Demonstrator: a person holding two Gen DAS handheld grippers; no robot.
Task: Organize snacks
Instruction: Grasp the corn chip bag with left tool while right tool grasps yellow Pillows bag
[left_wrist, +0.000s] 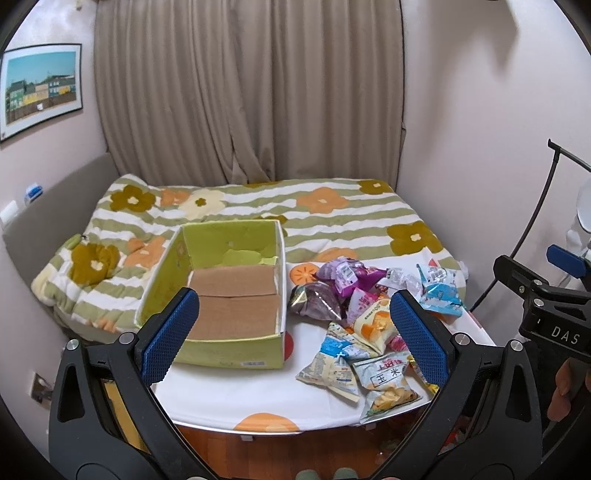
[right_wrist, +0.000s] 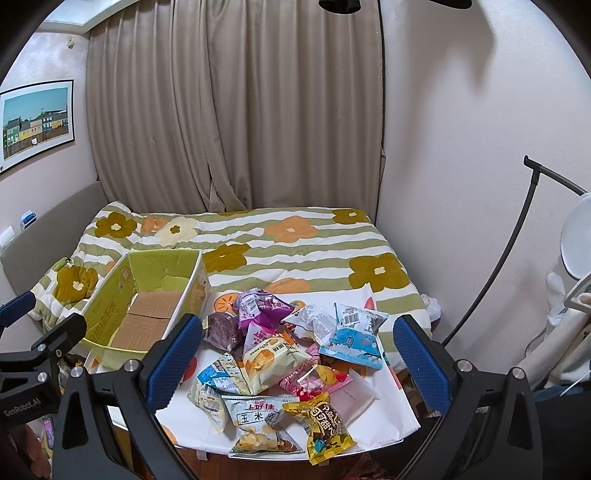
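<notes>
**Snack pile sits ahead of the right fingers, box ahead of the left**

Both grippers hover over the near edge of the tabletop (left_wrist: 229, 398), and both are spread wide with nothing between their fingers. The left gripper (left_wrist: 295, 336) looks across the open green box (left_wrist: 221, 354), which is empty down to its brown cardboard floor. The right gripper (right_wrist: 297, 354) looks straight onto the snacks (right_wrist: 280, 362), a loose heap of small bags lying on the white cloth, right of the box and just beside its right wall.

The relation that matters is this: the pile lies directly ahead of and below the right gripper, framed between its two blue pads, while from the left wrist view the same heap sits off to the right, partly behind the right-hand finger. So the right hand is judged the nearer one for a first pick, and the box lies to its left for the drop.

The closest bags in the right wrist view are the yellow bag (right_wrist: 327, 432) and the corn bag (right_wrist: 258, 424), both at the near rim of the tabletop. The yellow bag's long axis runs roughly toward the camera, slightly slanted; closing across its narrow width looks like the easier grasp. The bags overlap, so lifting one may drag a neighbour.
</notes>
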